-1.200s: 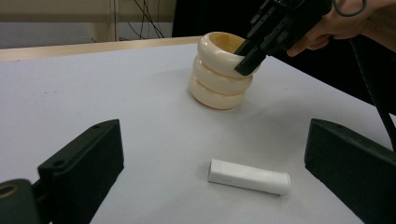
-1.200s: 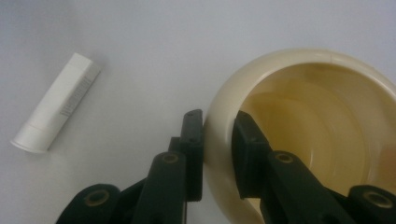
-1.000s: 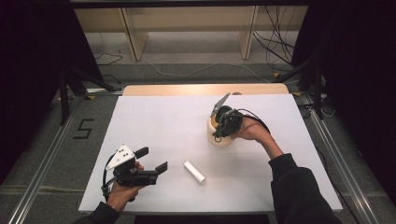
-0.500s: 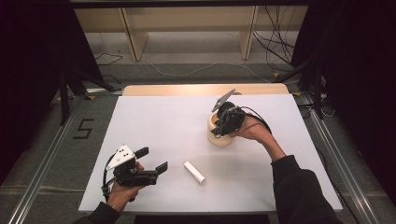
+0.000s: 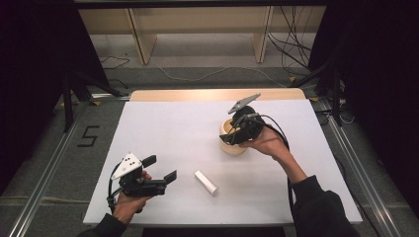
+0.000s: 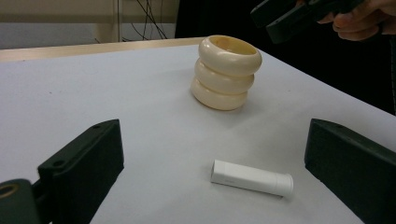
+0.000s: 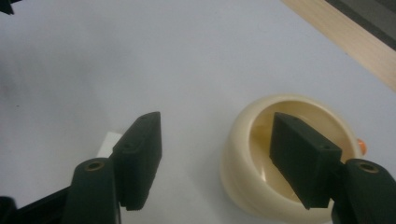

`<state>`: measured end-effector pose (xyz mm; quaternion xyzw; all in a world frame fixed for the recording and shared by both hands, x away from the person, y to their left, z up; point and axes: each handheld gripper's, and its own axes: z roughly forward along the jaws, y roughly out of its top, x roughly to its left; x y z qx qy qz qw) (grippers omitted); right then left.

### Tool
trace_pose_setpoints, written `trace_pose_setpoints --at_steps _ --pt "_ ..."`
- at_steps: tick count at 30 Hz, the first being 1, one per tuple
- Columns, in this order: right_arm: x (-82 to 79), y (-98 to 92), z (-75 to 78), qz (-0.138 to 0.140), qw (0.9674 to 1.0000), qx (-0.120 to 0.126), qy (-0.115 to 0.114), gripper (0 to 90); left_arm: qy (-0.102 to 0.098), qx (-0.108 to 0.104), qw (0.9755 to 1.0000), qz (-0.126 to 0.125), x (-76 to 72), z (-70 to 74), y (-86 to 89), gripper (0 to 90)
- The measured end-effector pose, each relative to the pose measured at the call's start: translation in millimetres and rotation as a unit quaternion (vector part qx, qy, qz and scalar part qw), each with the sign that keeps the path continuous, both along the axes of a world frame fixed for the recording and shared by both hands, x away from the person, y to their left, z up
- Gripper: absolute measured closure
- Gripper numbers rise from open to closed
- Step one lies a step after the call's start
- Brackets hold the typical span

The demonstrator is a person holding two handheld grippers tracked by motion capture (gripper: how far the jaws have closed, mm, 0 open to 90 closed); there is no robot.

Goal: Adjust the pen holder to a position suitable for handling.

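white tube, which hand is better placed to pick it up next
Left. The left tongs are open with the tube lying between the jaws. The right tongs sit over the cream cup's rim.

The table (image 5: 163, 123) has a plain white top with a pale wood strip along its far edge. On it stands a cream, glossy ridged pot (image 6: 225, 72), its inside a slightly deeper yellow-cream. Nearer than the pot lies a plain white tube (image 6: 252, 178). Both grippers are black: the left gripper (image 5: 160, 170) carries a light grey plate with dark dots, the right gripper (image 5: 237, 129) a darker grey plate.
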<state>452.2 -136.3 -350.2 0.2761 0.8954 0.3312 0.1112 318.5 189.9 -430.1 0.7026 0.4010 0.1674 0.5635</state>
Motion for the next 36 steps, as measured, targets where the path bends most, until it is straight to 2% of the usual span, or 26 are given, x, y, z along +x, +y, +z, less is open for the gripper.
trace_pose_setpoints --at_steps 8,18,36 --pt "-18.3 9.0 -9.4 -0.003 0.9998 0.015 0.011 29.6 0.000 -0.001 1.0000 0.002 0.3 0.2 1.0 3.8" --pt "-34.8 18.9 -18.2 0.012 0.9995 0.023 0.014 27.5 -0.001 0.000 1.0000 0.003 0.2 0.4 1.6 3.9" --pt "-55.9 30.1 -33.5 0.025 0.9992 0.011 0.029 24.3 -0.004 -0.002 1.0000 0.007 -0.6 1.8 3.9 3.9"
